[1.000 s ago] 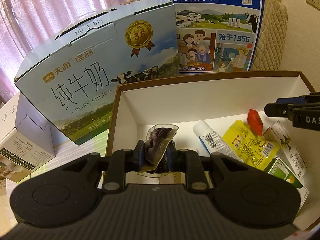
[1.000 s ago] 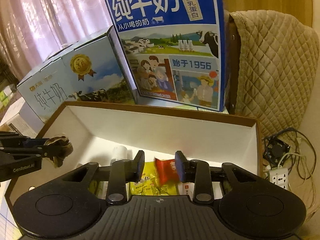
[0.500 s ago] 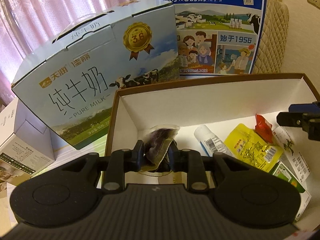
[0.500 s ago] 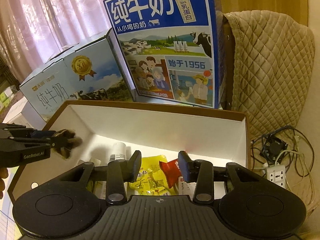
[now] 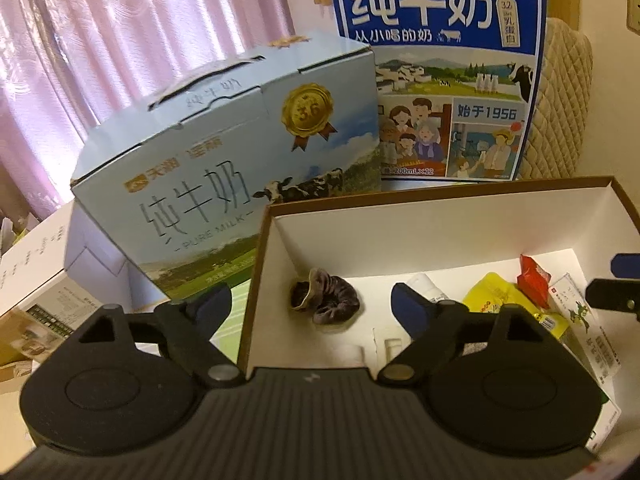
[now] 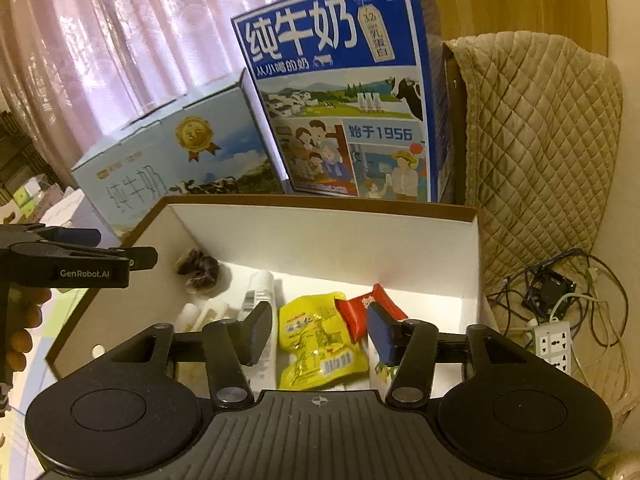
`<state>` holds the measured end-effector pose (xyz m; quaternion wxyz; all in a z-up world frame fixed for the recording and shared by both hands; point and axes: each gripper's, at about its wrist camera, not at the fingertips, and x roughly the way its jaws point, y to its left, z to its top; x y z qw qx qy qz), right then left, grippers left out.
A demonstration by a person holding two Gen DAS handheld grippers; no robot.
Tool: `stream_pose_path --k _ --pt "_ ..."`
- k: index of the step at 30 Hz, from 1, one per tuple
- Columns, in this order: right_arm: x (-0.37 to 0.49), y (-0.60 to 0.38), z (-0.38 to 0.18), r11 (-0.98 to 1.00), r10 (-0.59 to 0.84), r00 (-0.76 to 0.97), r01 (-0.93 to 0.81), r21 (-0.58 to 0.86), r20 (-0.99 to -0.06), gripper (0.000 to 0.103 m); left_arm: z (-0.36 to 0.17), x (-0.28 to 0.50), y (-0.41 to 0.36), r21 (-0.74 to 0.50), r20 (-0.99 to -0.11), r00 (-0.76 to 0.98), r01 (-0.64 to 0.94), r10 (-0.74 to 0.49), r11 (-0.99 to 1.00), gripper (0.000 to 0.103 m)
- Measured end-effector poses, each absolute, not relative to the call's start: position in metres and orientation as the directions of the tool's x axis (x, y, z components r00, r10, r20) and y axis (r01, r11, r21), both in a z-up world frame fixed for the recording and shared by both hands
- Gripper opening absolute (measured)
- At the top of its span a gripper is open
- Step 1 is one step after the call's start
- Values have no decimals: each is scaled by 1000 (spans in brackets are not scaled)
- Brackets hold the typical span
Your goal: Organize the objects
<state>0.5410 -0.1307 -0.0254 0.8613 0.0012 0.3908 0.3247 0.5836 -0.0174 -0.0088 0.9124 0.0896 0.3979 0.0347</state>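
The open box is showing a brown rim and white inner walls. In its left corner a dark purple scrunchie is lying; toward its right edge a yellow pouch with red print and a red packet are glowing. Behind its far edge, a pale blue milk carton is wearing a gold medal and black-and-white cows, and a deep blue carton is carrying white lettering. Pink patterned curtains are hanging behind.
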Motion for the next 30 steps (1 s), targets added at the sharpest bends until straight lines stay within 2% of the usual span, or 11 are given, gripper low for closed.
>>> stream_pose_path --k 7,21,30 --pt "508 -152 -10 796 562 516 -550 252 -647 59 12 544 -19 147 -693 714 6 99 989 102" --pt "440 -187 16 825 516 605 -541 162 -606 72 60 444 -45 114 -623 779 2 70 993 102" --pt "409 -207 22 806 560 568 -543 236 -603 73 61 386 -62 71 -670 738 -33 73 997 102"
